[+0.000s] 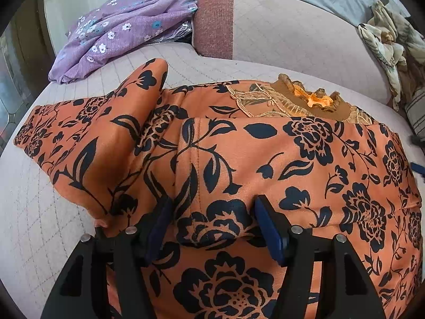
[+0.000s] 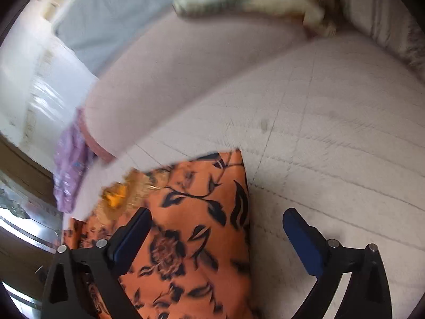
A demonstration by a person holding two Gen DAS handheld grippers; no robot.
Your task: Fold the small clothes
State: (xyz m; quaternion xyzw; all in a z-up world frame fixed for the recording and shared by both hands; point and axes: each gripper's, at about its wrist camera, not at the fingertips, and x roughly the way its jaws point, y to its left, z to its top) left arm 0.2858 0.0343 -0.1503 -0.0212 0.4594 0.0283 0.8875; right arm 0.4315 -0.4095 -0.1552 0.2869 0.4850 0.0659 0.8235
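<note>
The orange floral blouse (image 1: 265, 159) looks soft and limp; take its edges. Left tool (image 1: 209, 212) and right tool (image 2: 217, 228) both stand released above it.

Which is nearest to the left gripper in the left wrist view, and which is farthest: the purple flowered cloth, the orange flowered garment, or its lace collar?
1. Orange flowered garment: directly under the left gripper.
2. Lace collar: ahead, slightly right.
3. Purple flowered cloth: far left, against the sofa's back.

Bare sofa seat (image 2: 332, 122) lies open right of the orange dress (image 2: 202, 228); far left, purple cloth (image 1: 119, 32) blocks the corner, backrest (image 1: 292, 26) behind.
</note>
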